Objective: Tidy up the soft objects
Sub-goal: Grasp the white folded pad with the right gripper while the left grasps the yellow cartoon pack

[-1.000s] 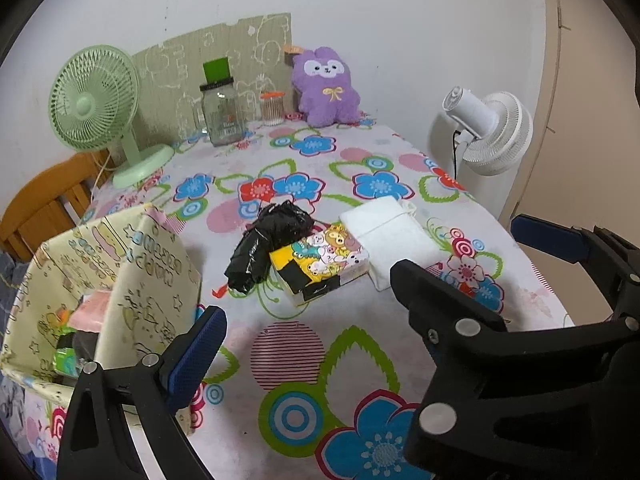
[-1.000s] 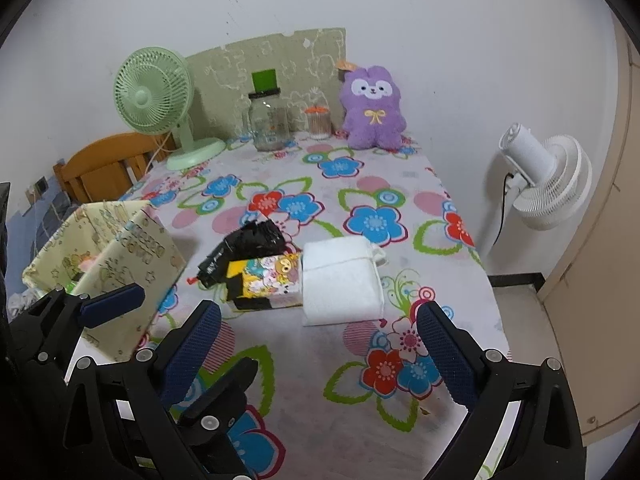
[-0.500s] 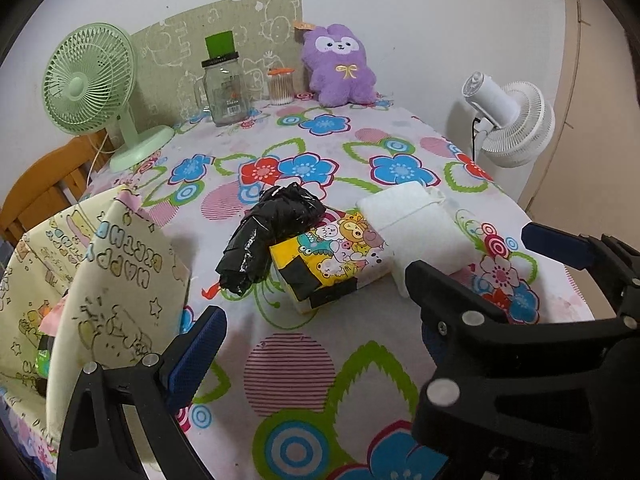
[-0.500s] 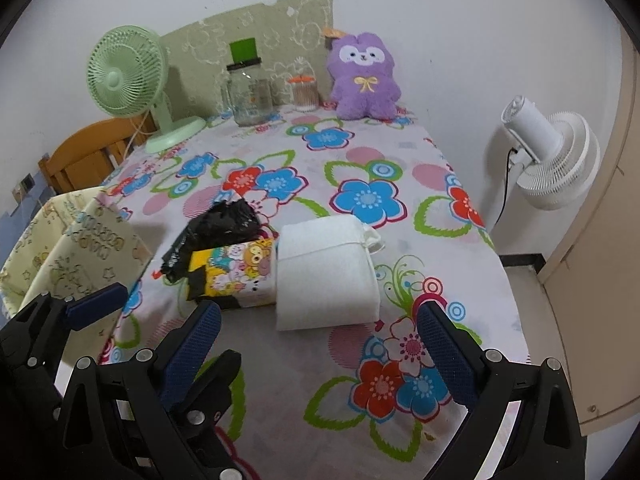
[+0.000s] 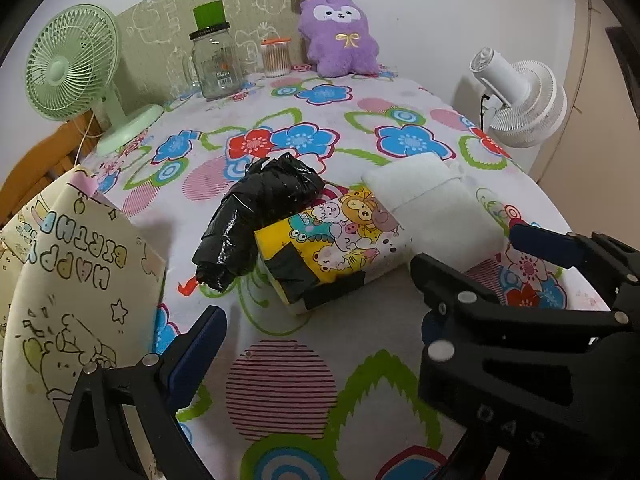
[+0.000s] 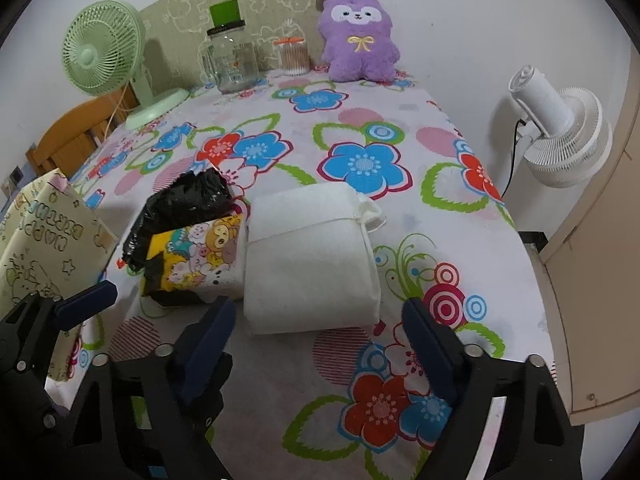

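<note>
Right gripper (image 6: pixel 318 320) agape, straddling white bundle's (image 6: pixel 308 256) near edge.

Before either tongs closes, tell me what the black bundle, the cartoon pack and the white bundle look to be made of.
Black bundle: thin plastic film, likely a bag; glossy, crinkled, with sharp highlights.
Cartoon pack: printed plastic wrap, smooth with slight sheen, probably over something soft; contents hidden.
White bundle: matte, faintly fuzzy fabric, possibly non-woven or felt-like; folded, no shine.

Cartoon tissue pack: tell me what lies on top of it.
One end of the black plastic bag overlaps the far-left corner of the cartoon tissue pack. The rest of its top is bare. Whatever lies beneath that overlap is hidden.
</note>
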### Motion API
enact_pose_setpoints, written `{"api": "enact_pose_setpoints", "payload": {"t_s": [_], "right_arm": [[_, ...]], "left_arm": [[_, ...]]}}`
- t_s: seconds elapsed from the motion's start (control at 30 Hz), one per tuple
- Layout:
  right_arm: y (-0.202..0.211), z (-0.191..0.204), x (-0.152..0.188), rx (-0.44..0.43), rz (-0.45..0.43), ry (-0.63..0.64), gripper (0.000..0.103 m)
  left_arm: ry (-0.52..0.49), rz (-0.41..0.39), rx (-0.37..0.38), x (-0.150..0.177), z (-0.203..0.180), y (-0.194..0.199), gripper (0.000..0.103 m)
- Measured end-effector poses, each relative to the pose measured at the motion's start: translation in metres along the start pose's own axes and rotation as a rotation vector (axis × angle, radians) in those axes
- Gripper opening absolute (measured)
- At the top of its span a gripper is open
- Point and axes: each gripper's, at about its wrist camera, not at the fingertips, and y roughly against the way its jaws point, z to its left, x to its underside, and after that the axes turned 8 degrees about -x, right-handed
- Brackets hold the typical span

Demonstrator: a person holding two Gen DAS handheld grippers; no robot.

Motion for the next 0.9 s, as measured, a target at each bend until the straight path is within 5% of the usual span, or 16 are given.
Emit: {"api": "enact_pose_setpoints", "payload": {"t_s": [0.27, 0.9], "right_arm": [[-0.004, -0.003, 0.001, 0.001, 0.013, 0.008, 0.065], [0.015, -0.024, -0.011, 0.016, -0.053, -0.060, 0.064]], "left_arm": [[-0.001, 0.014, -0.008, -0.001, -0.002, -0.005, 0.099], [0.070, -0.013, -0.065, -0.025, -0.007, -0.016, 0.098]]}}
